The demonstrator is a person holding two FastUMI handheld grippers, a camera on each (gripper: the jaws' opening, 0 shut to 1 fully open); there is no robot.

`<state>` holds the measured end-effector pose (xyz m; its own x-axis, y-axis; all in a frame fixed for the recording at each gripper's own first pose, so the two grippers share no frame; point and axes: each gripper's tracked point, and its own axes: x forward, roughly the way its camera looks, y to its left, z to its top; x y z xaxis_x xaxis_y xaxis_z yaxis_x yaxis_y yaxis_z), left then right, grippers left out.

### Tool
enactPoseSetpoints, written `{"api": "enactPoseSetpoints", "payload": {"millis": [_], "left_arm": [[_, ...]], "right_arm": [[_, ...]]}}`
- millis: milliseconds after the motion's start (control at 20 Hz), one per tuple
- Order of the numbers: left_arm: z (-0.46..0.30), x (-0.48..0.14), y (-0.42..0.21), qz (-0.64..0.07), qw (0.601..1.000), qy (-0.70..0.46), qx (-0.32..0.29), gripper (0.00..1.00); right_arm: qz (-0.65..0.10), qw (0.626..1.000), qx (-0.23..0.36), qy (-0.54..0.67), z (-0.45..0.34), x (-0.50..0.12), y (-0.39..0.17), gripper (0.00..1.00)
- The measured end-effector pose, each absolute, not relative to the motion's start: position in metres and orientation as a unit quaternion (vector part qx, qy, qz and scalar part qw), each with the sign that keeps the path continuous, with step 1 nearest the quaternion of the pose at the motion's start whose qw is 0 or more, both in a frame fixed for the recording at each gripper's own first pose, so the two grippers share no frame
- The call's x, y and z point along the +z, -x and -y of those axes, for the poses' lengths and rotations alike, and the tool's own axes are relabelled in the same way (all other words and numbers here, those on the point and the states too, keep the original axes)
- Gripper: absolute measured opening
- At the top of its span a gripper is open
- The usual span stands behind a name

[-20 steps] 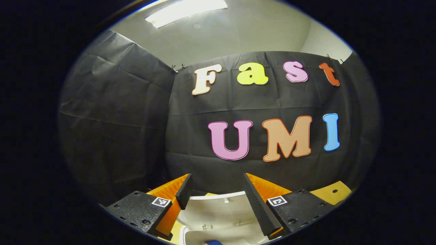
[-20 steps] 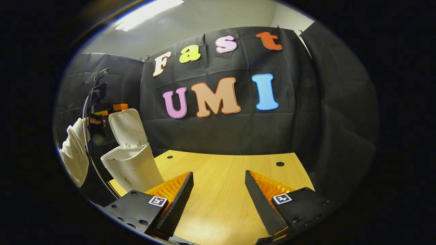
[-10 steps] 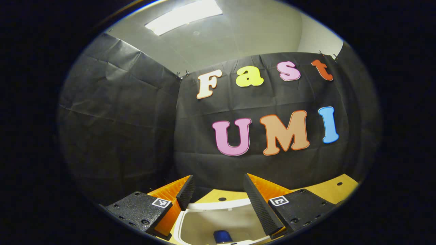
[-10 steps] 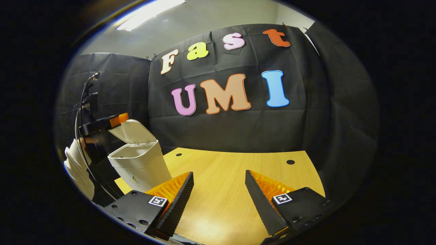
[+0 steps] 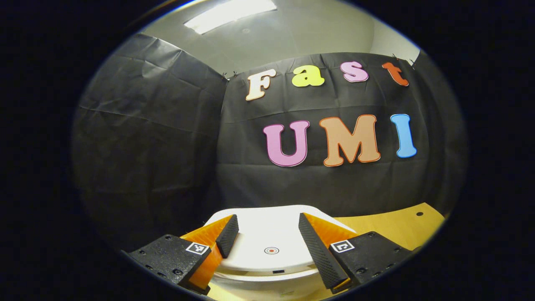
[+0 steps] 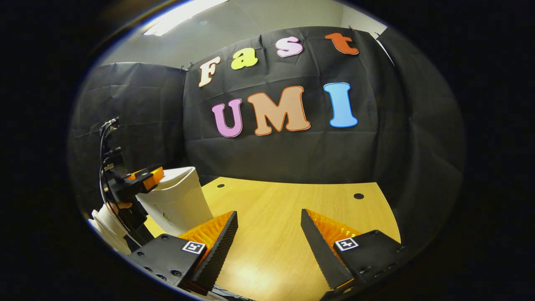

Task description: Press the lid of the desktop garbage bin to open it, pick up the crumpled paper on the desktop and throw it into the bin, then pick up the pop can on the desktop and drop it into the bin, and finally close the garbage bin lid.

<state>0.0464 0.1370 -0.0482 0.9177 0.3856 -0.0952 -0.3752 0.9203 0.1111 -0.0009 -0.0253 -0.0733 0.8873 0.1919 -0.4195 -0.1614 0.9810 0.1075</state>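
Bin (image 6: 177, 202): smooth white plastic, rounded lid (image 5: 267, 238) down, on woodgrain worktop (image 6: 288, 217). Left gripper (image 5: 267, 244) above lid, ridged jaws apart, empty. Right gripper (image 6: 269, 246) over bare worktop, jaws wide, empty.

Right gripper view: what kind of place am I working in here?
Most likely a small recording booth, not a home. Black cloth wall hangs behind a bare wooden desktop, with a ceiling light panel above. A white desktop garbage bin stands at the desk's left, lid down.
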Motion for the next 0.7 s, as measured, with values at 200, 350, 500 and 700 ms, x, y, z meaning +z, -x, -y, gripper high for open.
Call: {"api": "enactPoseSetpoints", "payload": {"millis": [200,350,500,700], "left_arm": [[-0.132,-0.043,-0.038,-0.007,0.976,-0.069,0.204,0.9],[-0.13,-0.033,-0.031,0.064,0.971,-0.091,0.213,0.91],[-0.129,-0.036,-0.032,0.086,0.97,-0.092,0.209,0.92],[-0.126,-0.04,-0.029,0.078,0.972,-0.081,0.205,0.94]], "right_arm": [[-0.229,0.969,0.087,-0.019,0.027,-0.077,-0.003,0.96],[-0.235,0.968,0.089,-0.026,0.023,-0.081,-0.005,0.96],[-0.241,0.966,0.092,-0.029,0.019,-0.085,-0.009,0.96],[-0.245,0.964,0.102,-0.03,0.009,-0.088,-0.013,0.96]]}}
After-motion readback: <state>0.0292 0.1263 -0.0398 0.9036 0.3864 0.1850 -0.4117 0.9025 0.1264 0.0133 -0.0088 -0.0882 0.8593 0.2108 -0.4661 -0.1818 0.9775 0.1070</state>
